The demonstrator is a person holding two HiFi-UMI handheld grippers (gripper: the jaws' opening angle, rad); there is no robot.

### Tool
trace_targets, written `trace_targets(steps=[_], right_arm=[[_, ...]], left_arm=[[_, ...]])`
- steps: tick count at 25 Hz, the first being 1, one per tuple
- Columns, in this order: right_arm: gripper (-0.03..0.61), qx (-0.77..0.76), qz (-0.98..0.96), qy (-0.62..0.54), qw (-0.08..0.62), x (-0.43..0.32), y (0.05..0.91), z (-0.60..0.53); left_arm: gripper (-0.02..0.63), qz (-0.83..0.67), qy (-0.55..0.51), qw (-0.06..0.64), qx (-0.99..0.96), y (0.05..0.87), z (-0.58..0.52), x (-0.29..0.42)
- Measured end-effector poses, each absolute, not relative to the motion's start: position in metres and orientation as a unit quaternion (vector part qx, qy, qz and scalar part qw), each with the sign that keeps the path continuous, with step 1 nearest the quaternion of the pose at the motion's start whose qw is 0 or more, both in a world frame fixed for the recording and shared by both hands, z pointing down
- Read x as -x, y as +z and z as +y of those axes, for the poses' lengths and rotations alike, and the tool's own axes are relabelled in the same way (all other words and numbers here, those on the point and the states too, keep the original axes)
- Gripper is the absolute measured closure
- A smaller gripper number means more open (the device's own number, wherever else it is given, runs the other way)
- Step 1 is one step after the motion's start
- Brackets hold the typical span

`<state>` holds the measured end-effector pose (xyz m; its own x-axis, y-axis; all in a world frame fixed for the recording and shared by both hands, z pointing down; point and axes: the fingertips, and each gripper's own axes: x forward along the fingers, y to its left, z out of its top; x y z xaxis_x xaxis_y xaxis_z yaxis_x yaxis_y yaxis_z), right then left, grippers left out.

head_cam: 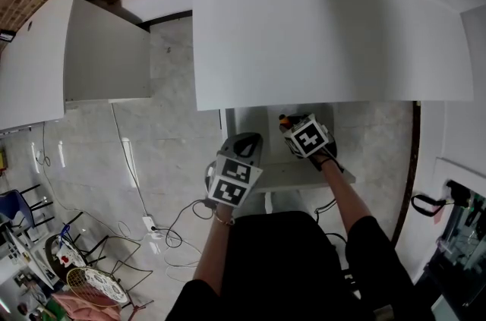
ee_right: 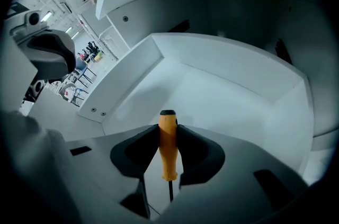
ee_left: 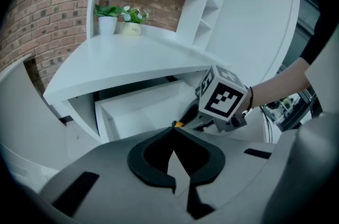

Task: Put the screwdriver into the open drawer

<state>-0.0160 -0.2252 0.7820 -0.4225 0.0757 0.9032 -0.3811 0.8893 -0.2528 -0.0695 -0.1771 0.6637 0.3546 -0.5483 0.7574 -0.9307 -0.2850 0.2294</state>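
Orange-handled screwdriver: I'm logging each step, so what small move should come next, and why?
Probably lower the right tool a little: it clamps the orange-handled screwdriver, whose handle points into the open white drawer, apparently not touching its floor.

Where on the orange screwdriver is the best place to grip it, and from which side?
Grip the screwdriver on its thick orange handle, jaws across its width, square to its length, as the right gripper does. The handle is broad and straight-sided; the thin dark shaft would probably slip.
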Motion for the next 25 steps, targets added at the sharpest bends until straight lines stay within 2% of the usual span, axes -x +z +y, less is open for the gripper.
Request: trace_targets(steps=[25], right_arm=[[0.463,-0.119,-0.796,0.250,0.539,0.019,0.811,-0.210]], left_arm=[[0.604,-0.494,0.280,0.337,-0.751,0.666,-0.182,0.063]])
